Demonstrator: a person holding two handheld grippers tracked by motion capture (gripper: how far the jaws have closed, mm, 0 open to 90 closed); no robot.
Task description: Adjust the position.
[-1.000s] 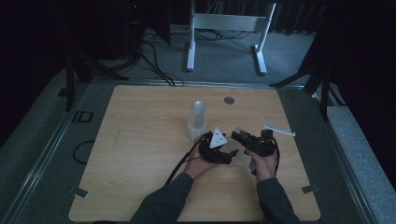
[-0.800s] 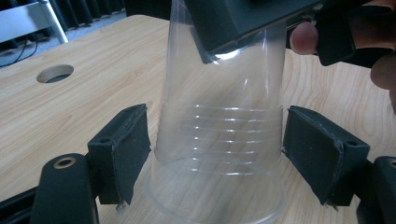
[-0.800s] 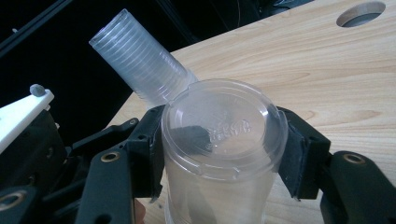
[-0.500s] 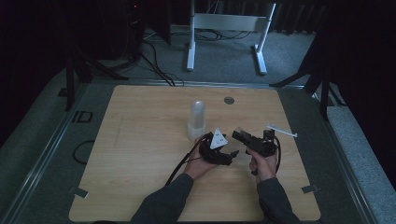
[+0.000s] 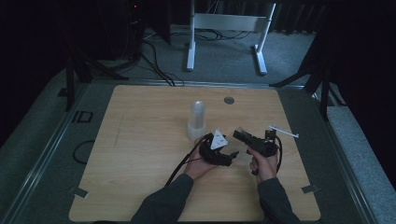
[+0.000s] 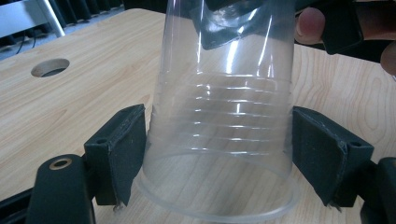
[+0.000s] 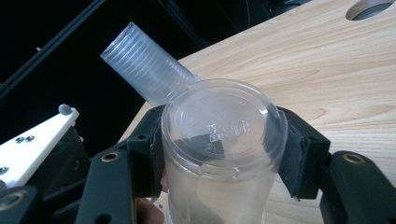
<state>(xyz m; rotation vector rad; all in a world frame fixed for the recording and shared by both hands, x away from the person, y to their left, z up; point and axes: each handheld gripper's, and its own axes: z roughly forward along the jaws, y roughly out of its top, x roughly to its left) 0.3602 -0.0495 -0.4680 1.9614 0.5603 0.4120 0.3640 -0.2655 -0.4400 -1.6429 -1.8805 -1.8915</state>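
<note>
The right hand-held gripper [image 7: 219, 140] is clenched on a clear plastic cup [image 7: 219, 135], its two black pads pressed against the cup's wall just under the closed base, which faces the right gripper view's camera. In the high view this right hand-held gripper [image 5: 240, 136] sits just to the right of the left hand-held gripper [image 5: 229, 156], the two nearly meeting over the wooden bench [image 5: 140, 154].

The left hand-held gripper [image 6: 217, 154] has its jaws released: they have just been opening, and the same cup [image 6: 224, 140] stands between them, rim toward the camera. The right pad stands clear of the cup wall; the left pad [image 6: 123, 149] sits so close to the wall that I cannot tell whether it touches.

Beyond and to the left of the left hand-held gripper, a stack of clear cups [image 5: 197, 120] stands on the bench; in the right gripper view it rises tilted behind the held cup [image 7: 149, 70]. A round hole [image 5: 229, 100] in the bench lies farther off, and a thin white stick-like item [image 5: 282, 131], too small to identify, lies just beyond the right hand-held gripper.
</note>
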